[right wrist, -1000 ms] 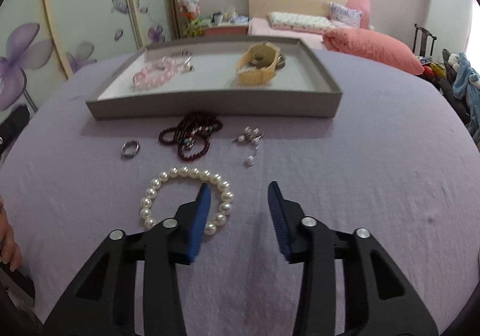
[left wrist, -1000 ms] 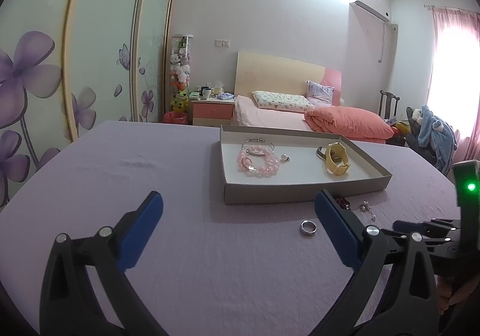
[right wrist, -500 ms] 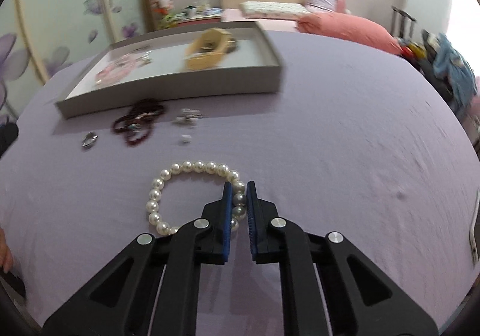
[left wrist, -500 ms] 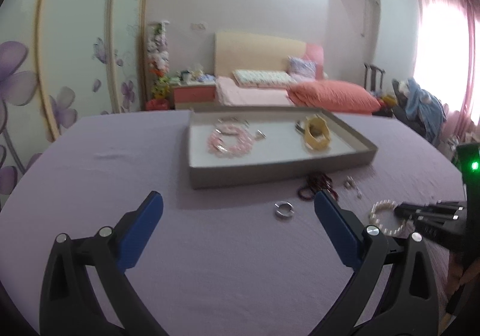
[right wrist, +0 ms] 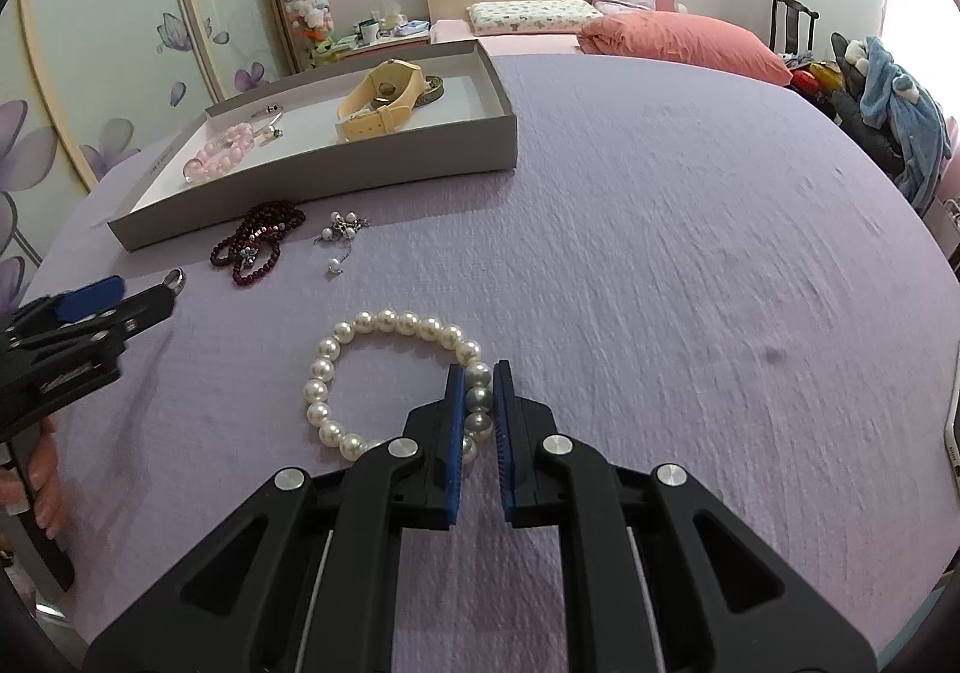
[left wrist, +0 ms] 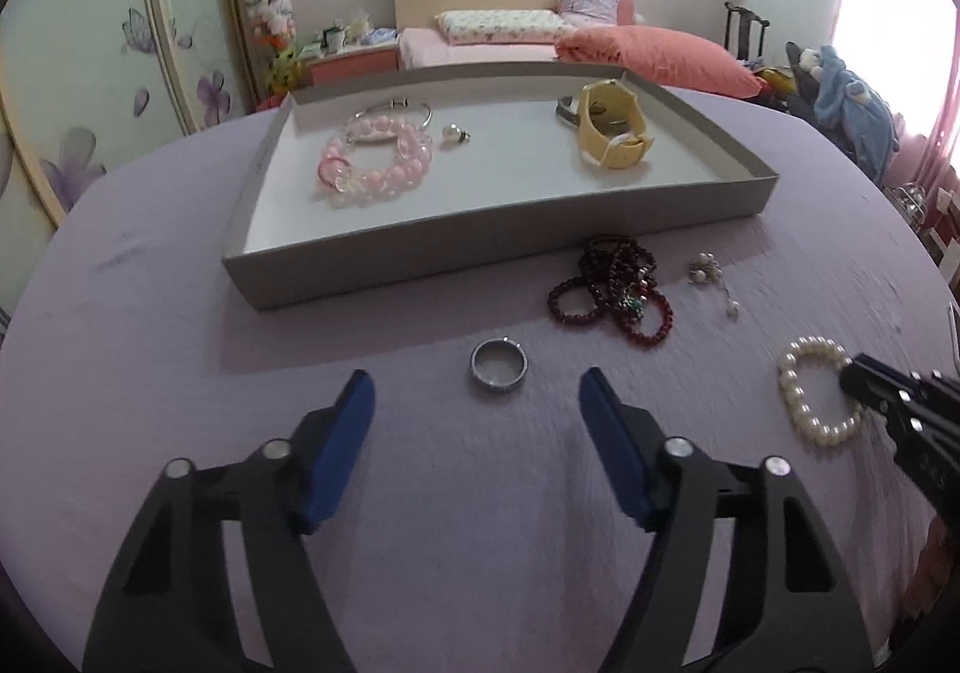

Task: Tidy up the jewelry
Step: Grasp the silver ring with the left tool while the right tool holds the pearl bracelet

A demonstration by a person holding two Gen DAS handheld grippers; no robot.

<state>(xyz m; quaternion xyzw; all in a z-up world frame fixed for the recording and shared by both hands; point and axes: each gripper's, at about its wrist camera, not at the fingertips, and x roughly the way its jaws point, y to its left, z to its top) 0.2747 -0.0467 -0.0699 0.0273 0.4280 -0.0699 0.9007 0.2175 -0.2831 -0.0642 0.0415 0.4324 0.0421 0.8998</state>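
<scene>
Here, a shallow grey tray (left wrist: pixel 498 247) is sitting on a lilac-covered table (right wrist: pixel 690 253); it is holding a pink bead bracelet (left wrist: pixel 375 165), a thin silver bangle (left wrist: pixel 420 105), a small pearl earring (left wrist: pixel 455 134) and a yellow watch (left wrist: pixel 612 132). The right gripper (right wrist: pixel 478 409) is clenching a white pearl bracelet (right wrist: pixel 384 373) lying near the table's front edge; the left gripper (left wrist: pixel 477 403), jaws apart though just narrowing, is hovering with a silver ring (left wrist: pixel 498 365) lying just ahead of its tips; dark red beads (left wrist: pixel 612 289) and a small pearl brooch or earring (left wrist: pixel 711 277) are lying in front of the tray.
</scene>
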